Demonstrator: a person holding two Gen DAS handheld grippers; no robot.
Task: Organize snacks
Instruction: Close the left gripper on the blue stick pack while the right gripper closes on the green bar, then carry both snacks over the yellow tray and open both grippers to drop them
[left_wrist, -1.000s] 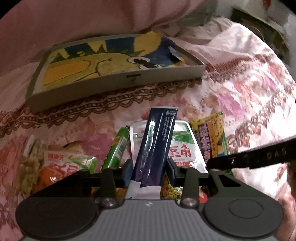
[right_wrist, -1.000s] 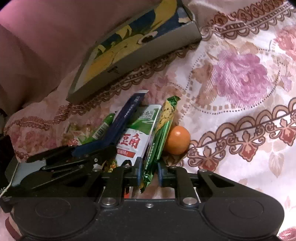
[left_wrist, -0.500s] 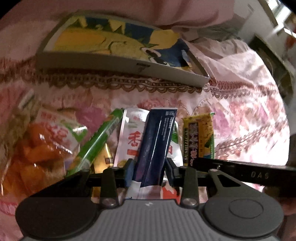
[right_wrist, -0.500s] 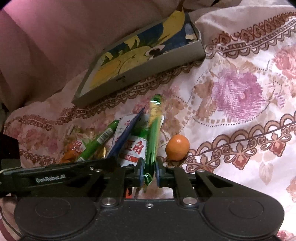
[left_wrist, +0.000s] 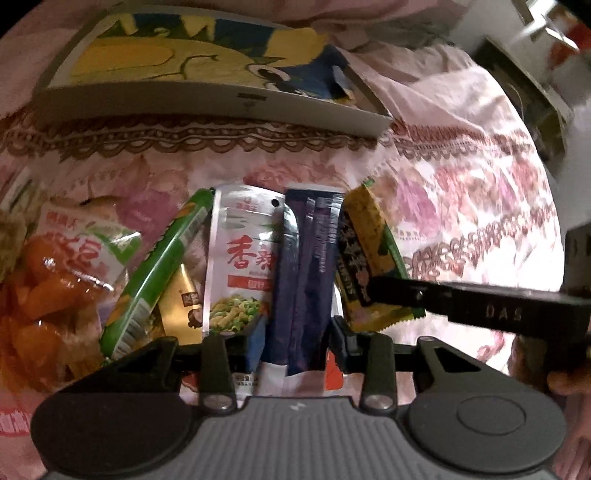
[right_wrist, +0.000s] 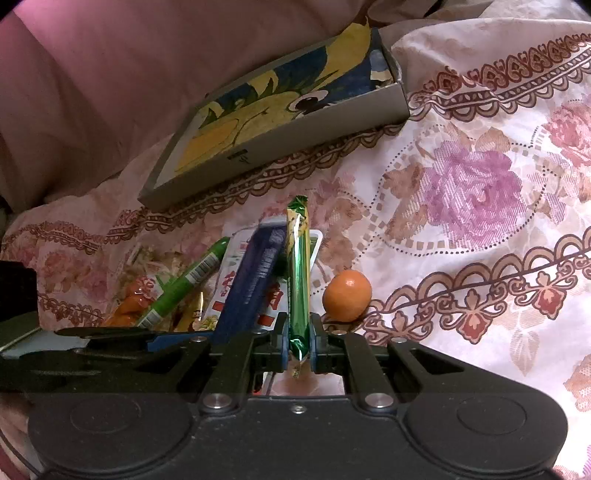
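Beside clamped green packet (right_wrist: 298, 280), tangerine (right_wrist: 347, 300): right wrist only.

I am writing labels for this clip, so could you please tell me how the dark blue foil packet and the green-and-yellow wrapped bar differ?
The dark blue foil packet is wide and flat; the green-and-yellow wrapped bar is narrower. The packet sits between the left gripper fingers, whose jaws are opening; the right gripper is clamped shut on the bar. Both are glossy, sealed snacks, raised above the pile.
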